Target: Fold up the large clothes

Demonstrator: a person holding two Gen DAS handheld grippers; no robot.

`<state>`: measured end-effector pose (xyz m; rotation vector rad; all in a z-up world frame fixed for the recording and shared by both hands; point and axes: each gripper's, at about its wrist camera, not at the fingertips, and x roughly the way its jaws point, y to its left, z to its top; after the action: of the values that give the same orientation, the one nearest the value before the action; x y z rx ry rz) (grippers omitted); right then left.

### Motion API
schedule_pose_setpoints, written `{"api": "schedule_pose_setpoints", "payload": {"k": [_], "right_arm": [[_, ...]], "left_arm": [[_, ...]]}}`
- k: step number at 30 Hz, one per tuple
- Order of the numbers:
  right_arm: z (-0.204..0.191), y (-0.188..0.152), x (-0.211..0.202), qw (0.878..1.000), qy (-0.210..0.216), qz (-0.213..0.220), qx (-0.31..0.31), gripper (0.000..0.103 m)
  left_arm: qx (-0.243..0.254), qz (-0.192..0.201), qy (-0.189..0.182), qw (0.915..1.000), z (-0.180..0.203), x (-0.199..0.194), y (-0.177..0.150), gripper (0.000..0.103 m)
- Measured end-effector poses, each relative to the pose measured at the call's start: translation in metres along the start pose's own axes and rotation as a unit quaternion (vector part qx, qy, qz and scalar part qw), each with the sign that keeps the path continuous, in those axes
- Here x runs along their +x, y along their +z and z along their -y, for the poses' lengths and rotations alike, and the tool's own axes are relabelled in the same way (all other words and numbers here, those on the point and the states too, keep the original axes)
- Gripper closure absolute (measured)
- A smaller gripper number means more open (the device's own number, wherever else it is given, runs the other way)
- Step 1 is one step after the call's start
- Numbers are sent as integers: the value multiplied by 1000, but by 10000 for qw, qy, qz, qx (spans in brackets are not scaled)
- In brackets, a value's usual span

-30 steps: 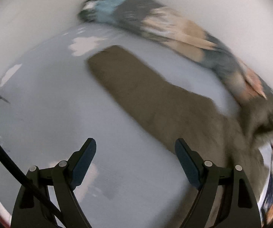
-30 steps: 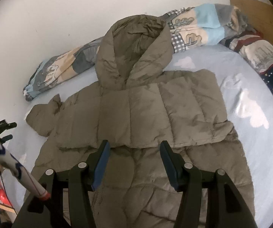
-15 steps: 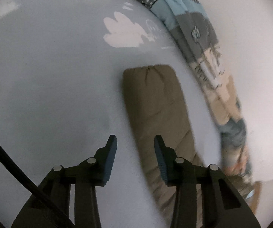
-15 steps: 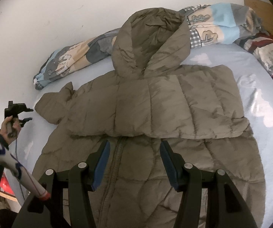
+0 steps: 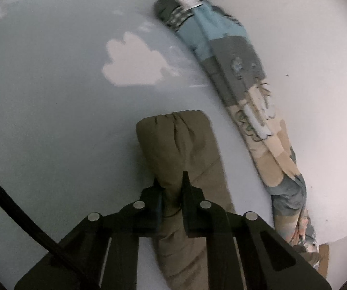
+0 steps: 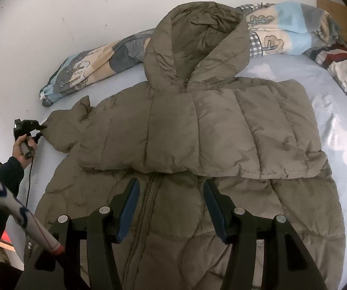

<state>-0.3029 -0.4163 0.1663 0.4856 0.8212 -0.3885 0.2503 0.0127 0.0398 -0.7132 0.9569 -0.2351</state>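
1. My left jaws pinch the jacket's sleeve (image 5: 185, 159), which runs ahead of them on the bed (image 5: 52, 120).
2. The rolled blanket (image 5: 236, 72) lies right of them.
3. The jacket (image 6: 197, 133) lies under my right jaws, hood (image 6: 197, 43) beyond.

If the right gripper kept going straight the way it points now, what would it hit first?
Most likely the right gripper, open, would land on the olive puffer jacket, by its front zipper, just below the folded-over sleeve; depth is uncertain.

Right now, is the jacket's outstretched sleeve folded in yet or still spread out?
Still spread. The sleeve lies straight out on the bed sheet, away from the jacket body. The left gripper is shut on it near the cuff.
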Motion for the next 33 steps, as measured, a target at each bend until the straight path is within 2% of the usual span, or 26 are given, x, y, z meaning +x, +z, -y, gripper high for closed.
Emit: {"api": "schedule_pose_setpoints", "payload": {"k": [4,10,14,17,22,25,30,33], "right_arm": [[7,2,-8,9996,15,150,235,44],[27,9,-29,9965,-12,485,682,44],[47,15,-45,9924,-162,738,970,44],[65,17,-56,9881,-135,890,1249,44],[95,19,-83,9792,-139,1228,1609,44],[113,16,-98,9724,-104,1381,1875,44],[140,11,-118,9622,74,1514,2263,44],[148,8,-128,9606,97,1563,2297,44]], "left_arm": [[434,168,-203,9987,30,-40,0,91],[1101,330,-474,9922,96,-115,-12,91],[1483,403,-792,9849,151,-166,-34,91],[1819,385,-1000,9775,196,-199,-62,91],[2479,88,-1420,9583,272,-237,-136,91],[2920,-179,-1674,9415,315,-248,-198,91],[3402,-780,-1945,9167,358,-237,-298,91],[3698,-1133,-1900,9024,371,-215,-362,91]]}}
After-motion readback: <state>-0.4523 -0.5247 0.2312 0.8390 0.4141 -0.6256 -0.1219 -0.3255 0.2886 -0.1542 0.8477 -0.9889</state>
